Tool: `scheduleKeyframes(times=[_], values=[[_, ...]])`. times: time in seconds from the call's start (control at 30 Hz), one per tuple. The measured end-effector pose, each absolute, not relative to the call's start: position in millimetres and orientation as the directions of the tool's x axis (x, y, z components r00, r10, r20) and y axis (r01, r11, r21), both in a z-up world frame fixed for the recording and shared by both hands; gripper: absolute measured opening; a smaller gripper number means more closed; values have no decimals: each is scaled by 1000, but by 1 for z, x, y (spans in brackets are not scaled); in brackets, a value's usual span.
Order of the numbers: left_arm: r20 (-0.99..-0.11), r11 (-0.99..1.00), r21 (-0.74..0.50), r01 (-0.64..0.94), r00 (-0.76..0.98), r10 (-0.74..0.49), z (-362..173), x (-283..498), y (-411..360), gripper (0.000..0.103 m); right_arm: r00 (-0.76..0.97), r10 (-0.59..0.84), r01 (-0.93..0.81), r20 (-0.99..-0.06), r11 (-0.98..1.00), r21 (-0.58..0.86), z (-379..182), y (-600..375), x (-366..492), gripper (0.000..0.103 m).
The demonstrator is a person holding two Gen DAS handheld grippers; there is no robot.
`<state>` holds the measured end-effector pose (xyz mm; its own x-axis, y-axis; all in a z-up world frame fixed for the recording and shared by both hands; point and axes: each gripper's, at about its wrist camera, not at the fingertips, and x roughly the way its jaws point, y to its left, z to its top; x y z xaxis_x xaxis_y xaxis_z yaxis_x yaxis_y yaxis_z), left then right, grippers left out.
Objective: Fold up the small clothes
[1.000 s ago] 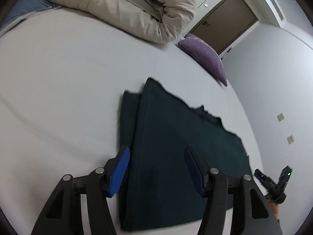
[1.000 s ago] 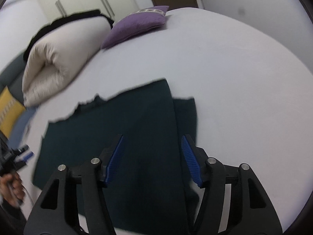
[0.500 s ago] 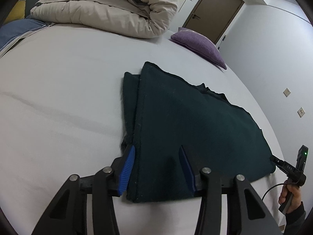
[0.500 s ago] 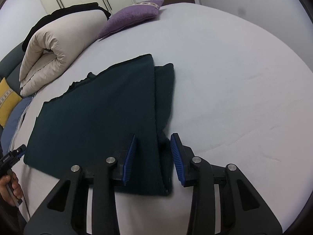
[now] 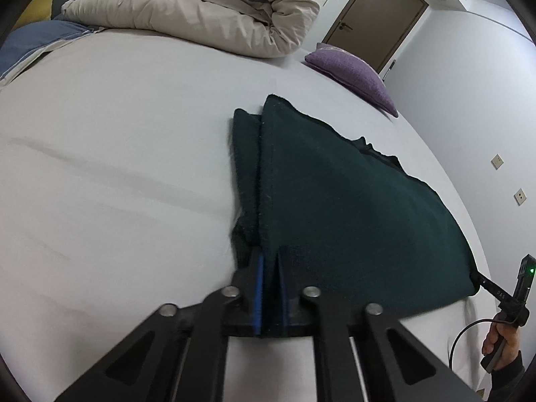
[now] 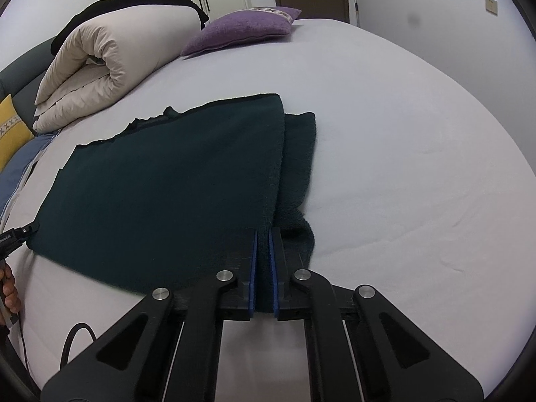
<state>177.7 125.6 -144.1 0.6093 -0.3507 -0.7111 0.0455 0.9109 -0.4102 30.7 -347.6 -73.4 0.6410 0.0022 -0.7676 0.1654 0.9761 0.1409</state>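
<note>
Now your left gripper point(image 5: 269, 261) is clamped tight on the near corner of the dark green garment point(image 5: 351, 207), its blue pads pinching the cloth where the folded-in sleeve meets the body. Your right gripper point(image 6: 263, 239) is closed just as tightly on the opposite near corner of that garment point(image 6: 174, 181), again at the seam beside the tucked sleeve. Seen from the left wrist, the right gripper's black tip shows at the garment's far near-side corner, with your right hand point(image 5: 502, 348) behind it; from the right wrist, the left gripper's tip touches the garment's other corner.

The garment lies flat on the bed point(image 6: 402, 134), its sleeves folded under along both sides and its ragged collar edge pointing away from you. Beyond the garment's collar edge sits a rolled beige duvet point(image 6: 107, 60), and beside that duvet, a purple cushion point(image 6: 241, 28).
</note>
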Motion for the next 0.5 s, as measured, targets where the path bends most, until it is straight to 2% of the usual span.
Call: scheduleKeyframes(times=[0.2, 0.5], values=[[-709, 918, -394, 52, 618, -339, -141, 171, 126, 7, 649, 31, 179, -760, 965, 193, -70, -355, 24, 5], [-712, 914, -402, 54, 609, -349, -145, 158, 132, 6, 640, 38, 179, -767, 964, 197, -73, -356, 9, 5]])
